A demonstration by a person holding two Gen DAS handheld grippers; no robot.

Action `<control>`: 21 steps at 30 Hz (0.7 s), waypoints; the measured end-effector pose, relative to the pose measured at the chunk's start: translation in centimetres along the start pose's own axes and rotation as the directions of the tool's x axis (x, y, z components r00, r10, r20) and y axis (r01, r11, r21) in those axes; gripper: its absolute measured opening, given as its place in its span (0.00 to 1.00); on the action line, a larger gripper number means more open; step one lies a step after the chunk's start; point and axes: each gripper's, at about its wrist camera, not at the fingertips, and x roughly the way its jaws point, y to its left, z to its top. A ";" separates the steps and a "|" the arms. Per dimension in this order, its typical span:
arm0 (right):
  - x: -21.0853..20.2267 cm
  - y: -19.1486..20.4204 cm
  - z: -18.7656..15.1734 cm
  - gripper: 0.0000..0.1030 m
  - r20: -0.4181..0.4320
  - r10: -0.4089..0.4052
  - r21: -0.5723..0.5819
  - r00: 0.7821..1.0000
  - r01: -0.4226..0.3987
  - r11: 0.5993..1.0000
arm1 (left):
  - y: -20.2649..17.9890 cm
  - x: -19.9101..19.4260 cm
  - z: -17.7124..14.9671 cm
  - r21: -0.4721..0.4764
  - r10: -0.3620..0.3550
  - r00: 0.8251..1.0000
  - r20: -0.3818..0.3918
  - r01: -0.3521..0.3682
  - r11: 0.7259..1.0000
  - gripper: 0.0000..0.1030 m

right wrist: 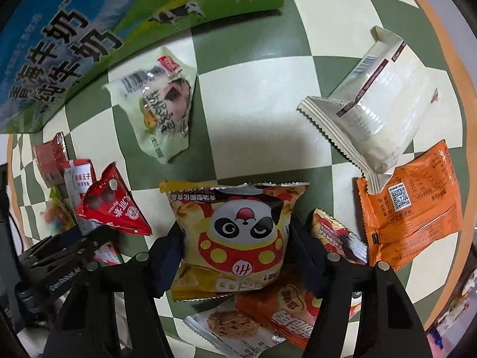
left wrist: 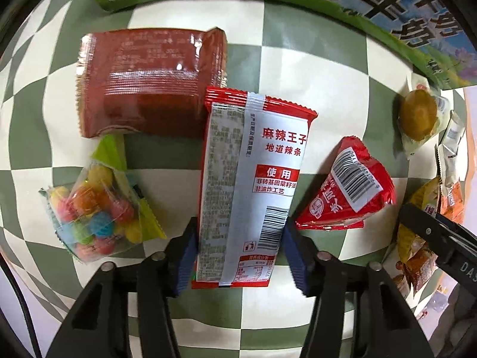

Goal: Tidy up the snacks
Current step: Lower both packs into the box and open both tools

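Observation:
My left gripper (left wrist: 238, 256) is shut on a red and white spicy-strip packet (left wrist: 253, 185), its blue pads pressing both long edges. A dark red packet (left wrist: 149, 83), a clear bag of coloured candies (left wrist: 95, 211) and a red triangular packet (left wrist: 348, 185) lie around it on the checked cloth. My right gripper (right wrist: 235, 259) is shut on a yellow panda chip bag (right wrist: 238, 238). Under and beside that bag lie an oat cookie packet (right wrist: 235, 325) and an orange-red packet (right wrist: 286, 313).
A green and blue milk carton box (left wrist: 387, 15) stands at the back, also in the right wrist view (right wrist: 89, 38). A cream packet (right wrist: 375, 101), an orange packet (right wrist: 414, 205) and a white bun packet (right wrist: 161, 104) lie on the green checked cloth (right wrist: 253, 104).

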 end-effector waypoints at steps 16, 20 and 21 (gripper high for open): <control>-7.3 -0.3 -2.9 0.55 0.100 0.115 -0.051 0.988 -0.110 0.993 | 1.0 -11.0 -4.1 0.002 -0.125 0.988 0.087 0.125 0.992 0.43; -11.8 0.8 -4.0 0.55 0.151 0.175 -0.095 0.973 -0.162 0.982 | 0.9 -16.0 -4.4 0.023 -0.196 0.969 0.150 0.194 0.981 0.43; -12.9 1.7 -4.3 0.55 0.165 0.188 -0.107 0.968 -0.172 0.979 | 1.0 -17.1 -4.3 0.028 -0.214 0.963 0.164 0.213 0.977 0.43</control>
